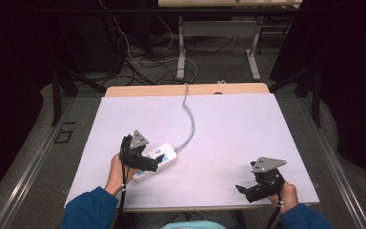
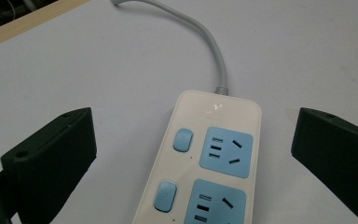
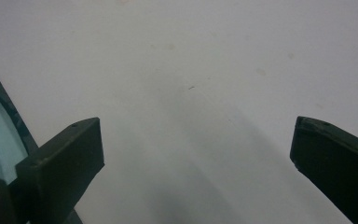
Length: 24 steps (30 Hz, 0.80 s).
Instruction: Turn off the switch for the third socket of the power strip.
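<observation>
The left gripper (image 2: pixel 193 154) hovers over the white power strip (image 2: pixel 205 172) – jaws spread wide, 1 on either side, not touching it. The strip lies on the table (image 1: pixel 228 129), left of middle, its grey cord (image 1: pixel 189 119) running to the far edge. The right gripper (image 1: pixel 259 186) – also wide apart – sits well away, gripping nothing.

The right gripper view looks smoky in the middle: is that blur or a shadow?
Right gripper view: a soft shadow on the white table, between the open right gripper. Left gripper view: the power strip is sharp, with slight glare. High view: dark surroundings.
</observation>
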Each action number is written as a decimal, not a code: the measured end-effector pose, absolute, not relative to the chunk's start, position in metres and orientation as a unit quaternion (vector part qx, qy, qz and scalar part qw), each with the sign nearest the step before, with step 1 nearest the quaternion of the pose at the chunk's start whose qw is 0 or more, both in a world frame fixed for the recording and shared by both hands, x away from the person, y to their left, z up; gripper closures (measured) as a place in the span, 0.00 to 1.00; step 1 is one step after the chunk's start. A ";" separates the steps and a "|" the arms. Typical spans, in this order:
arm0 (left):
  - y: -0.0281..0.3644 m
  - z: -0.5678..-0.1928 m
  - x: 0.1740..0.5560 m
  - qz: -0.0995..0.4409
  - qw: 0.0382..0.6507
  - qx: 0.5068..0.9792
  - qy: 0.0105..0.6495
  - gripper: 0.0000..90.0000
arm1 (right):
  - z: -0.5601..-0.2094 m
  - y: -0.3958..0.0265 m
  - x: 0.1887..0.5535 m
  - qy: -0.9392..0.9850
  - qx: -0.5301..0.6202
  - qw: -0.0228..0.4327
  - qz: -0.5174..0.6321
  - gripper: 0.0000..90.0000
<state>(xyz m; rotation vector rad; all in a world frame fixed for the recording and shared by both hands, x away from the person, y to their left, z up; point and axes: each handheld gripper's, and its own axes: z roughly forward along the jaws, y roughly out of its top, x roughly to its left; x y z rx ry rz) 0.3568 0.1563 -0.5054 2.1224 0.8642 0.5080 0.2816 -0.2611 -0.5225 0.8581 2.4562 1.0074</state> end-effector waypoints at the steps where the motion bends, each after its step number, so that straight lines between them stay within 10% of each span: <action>1: 0.156 -0.505 0.357 0.198 0.384 0.835 0.341 0.00 | -0.522 -0.261 0.282 0.869 0.302 0.174 0.353 0.02; 11: 0.156 -0.509 0.369 0.184 0.380 0.834 0.356 0.05 | -0.522 -0.260 0.281 0.867 0.311 0.170 0.351 0.02; 24: 0.154 -0.513 0.378 0.170 0.390 0.831 0.357 0.56 | -0.523 -0.261 0.282 0.866 0.304 0.178 0.356 0.03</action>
